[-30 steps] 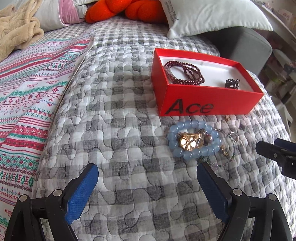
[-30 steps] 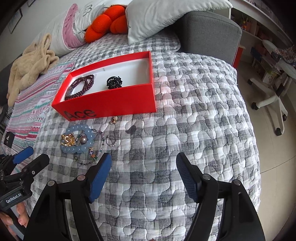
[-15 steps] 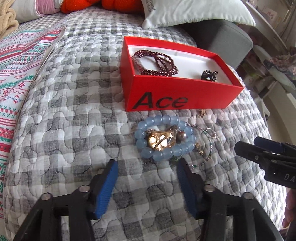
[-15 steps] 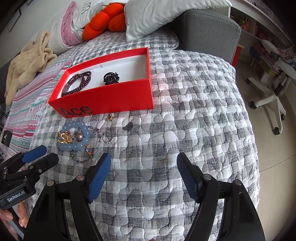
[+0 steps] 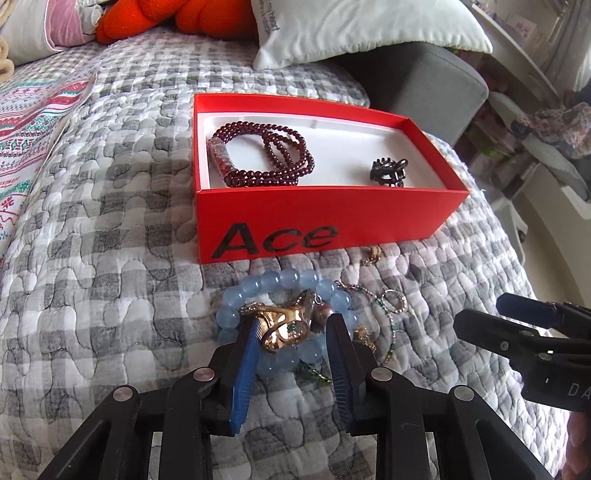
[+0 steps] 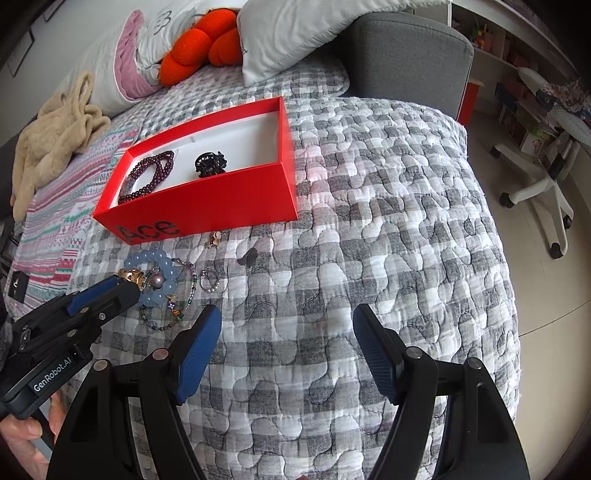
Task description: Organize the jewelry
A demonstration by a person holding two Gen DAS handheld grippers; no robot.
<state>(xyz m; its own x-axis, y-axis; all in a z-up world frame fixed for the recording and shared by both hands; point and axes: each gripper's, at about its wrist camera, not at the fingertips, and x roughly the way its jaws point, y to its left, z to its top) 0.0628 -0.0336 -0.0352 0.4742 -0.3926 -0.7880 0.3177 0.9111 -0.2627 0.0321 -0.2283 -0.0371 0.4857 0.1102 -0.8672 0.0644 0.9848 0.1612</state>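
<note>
A red "Ace" box (image 5: 325,210) (image 6: 207,206) lies on the checked quilt; it holds a dark red bead necklace (image 5: 266,155) (image 6: 147,173) and a black hair claw (image 5: 388,171) (image 6: 210,164). In front of it a jewelry pile holds a pale blue bead bracelet (image 5: 291,280) (image 6: 162,273), a gold clip (image 5: 284,325) and thin chains (image 5: 388,314). My left gripper (image 5: 291,332) (image 6: 122,291) has its pads close on both sides of the gold clip. My right gripper (image 6: 288,332) is open and empty over bare quilt, right of the pile.
A small gold earring (image 5: 373,254) (image 6: 214,238) lies by the box front. A small ring (image 6: 208,282) lies right of the pile. Pillows (image 5: 351,29) and an orange cushion (image 6: 199,44) sit behind. The bed edge drops on the right toward an office chair (image 6: 543,177).
My left gripper moved forward to the jewelry pile and its fingers narrowed from wide open to close around the gold clip. The right gripper stayed nearly still and open.
</note>
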